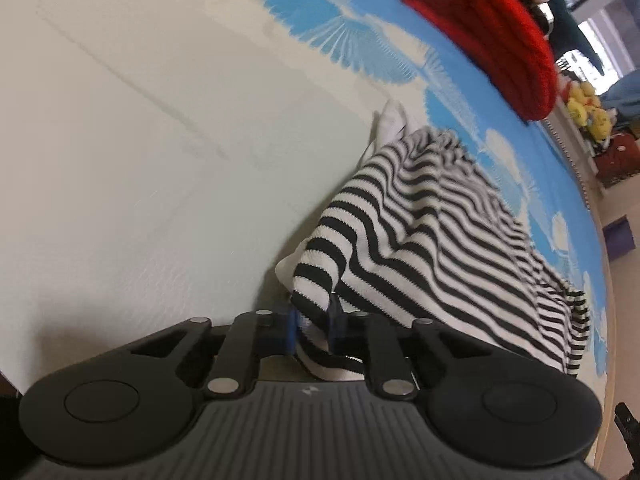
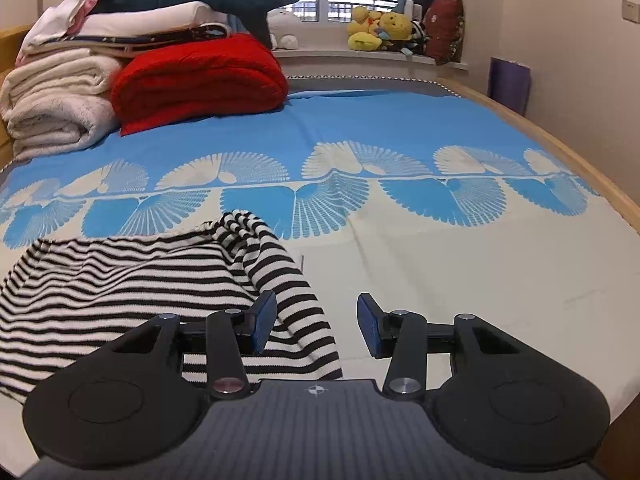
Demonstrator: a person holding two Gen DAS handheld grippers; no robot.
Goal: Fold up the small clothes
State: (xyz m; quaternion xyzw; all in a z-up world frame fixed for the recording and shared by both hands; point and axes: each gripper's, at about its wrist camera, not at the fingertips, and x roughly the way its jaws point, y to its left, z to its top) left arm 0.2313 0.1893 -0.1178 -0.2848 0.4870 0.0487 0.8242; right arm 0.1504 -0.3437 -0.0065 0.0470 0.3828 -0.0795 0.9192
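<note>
Left gripper (image 1: 314, 330), seen from its own wrist camera, is pointing steeply downward; its blue pads (image 1: 289, 332) are standing close together and pinching a fold of the striped garment (image 1: 420, 232) between them. Right gripper (image 2: 316, 326), seen from its wrist camera, is tilting downward with its jaws standing about half apart; its pads (image 2: 262, 326) are pressing on nothing, though a striped sleeve is lying between them beside the left-hand pad.
</note>
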